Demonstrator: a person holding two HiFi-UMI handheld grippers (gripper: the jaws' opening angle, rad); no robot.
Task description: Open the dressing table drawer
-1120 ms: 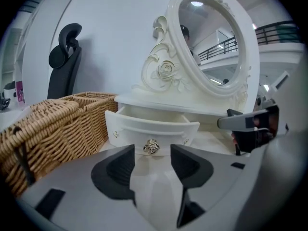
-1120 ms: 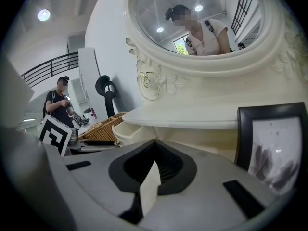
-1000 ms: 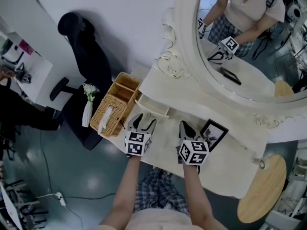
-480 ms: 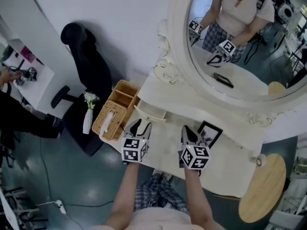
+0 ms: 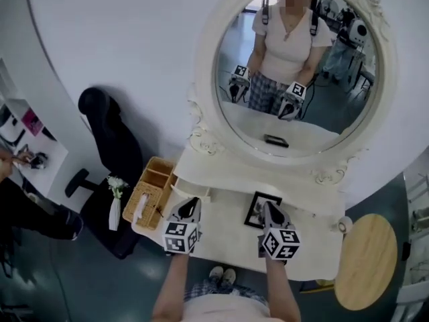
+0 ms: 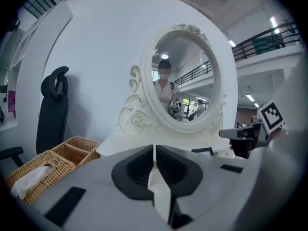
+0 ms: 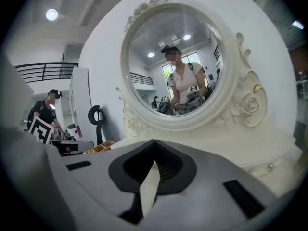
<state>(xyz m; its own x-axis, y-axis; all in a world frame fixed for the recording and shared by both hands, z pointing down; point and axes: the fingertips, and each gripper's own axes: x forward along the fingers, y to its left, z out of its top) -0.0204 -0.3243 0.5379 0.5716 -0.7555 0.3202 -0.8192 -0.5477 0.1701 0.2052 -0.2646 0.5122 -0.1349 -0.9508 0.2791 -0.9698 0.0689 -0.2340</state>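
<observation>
Lying just beyond left gripper (image 5: 190,206): drawer (image 5: 198,192)

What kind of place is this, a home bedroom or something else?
Probably a large work hall with a staged bedroom corner, not a home: a white dressing table with an ornate oval mirror stands beside an office chair, and a railed upper gallery shows in the left gripper view.
</observation>
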